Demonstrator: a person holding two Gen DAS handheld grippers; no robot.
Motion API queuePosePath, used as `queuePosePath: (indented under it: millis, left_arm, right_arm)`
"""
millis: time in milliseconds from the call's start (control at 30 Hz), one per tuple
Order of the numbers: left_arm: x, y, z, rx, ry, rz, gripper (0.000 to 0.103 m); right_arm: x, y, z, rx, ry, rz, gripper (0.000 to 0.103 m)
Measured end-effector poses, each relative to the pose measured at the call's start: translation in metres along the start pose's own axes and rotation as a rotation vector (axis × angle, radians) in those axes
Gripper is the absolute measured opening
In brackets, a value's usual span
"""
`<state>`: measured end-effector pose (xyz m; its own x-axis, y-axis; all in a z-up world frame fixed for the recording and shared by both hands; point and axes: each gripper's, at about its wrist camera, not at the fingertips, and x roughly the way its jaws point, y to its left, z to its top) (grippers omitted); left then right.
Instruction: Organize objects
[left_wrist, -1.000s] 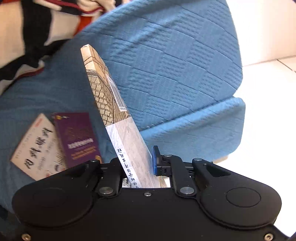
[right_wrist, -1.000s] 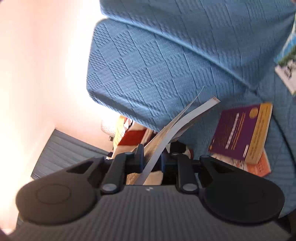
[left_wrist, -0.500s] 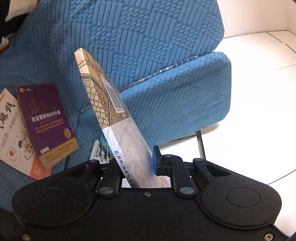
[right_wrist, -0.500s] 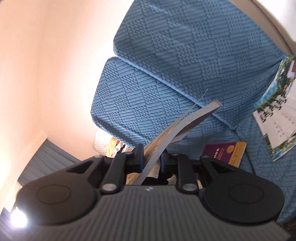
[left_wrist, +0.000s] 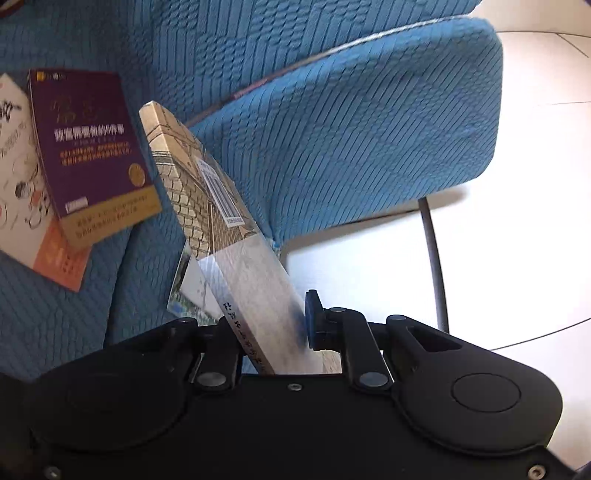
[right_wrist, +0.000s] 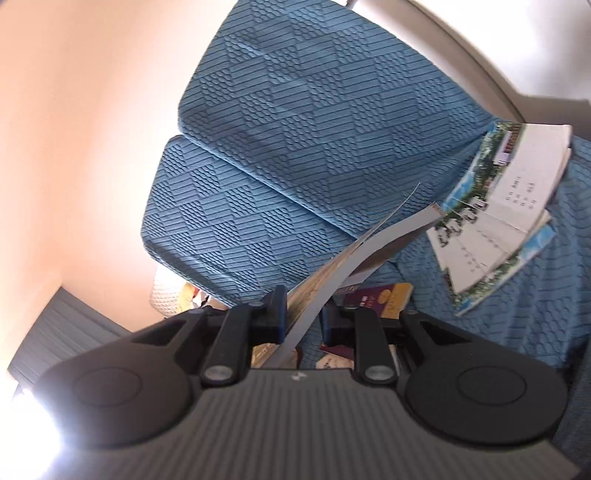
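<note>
Left gripper (left_wrist: 275, 328): angling downward over the blue sofa (left_wrist: 351, 122), jaws clamping a beige book (left_wrist: 221, 236) by its lower end; the book is rising tilted above the seat. Right gripper (right_wrist: 301, 317): jaws pinching a bent grey-edged booklet (right_wrist: 354, 251). Purple book (left_wrist: 92, 155) is lying on the seat beside the beige book. White booklet (left_wrist: 192, 288) is showing only partly, behind the beige book.
</note>
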<state>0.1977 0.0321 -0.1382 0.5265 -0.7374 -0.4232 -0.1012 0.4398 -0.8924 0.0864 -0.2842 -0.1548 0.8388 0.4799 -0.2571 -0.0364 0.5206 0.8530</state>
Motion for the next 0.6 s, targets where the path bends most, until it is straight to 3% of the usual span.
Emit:
queuePosePath:
  millis: [600]
  left_arm:
    - [0.062,0.057,-0.052,-0.063,0.145,0.039,0.016]
  right_arm:
    - [-0.037,-0.046,-0.031,-0.024,-0.019,-0.174,0.022]
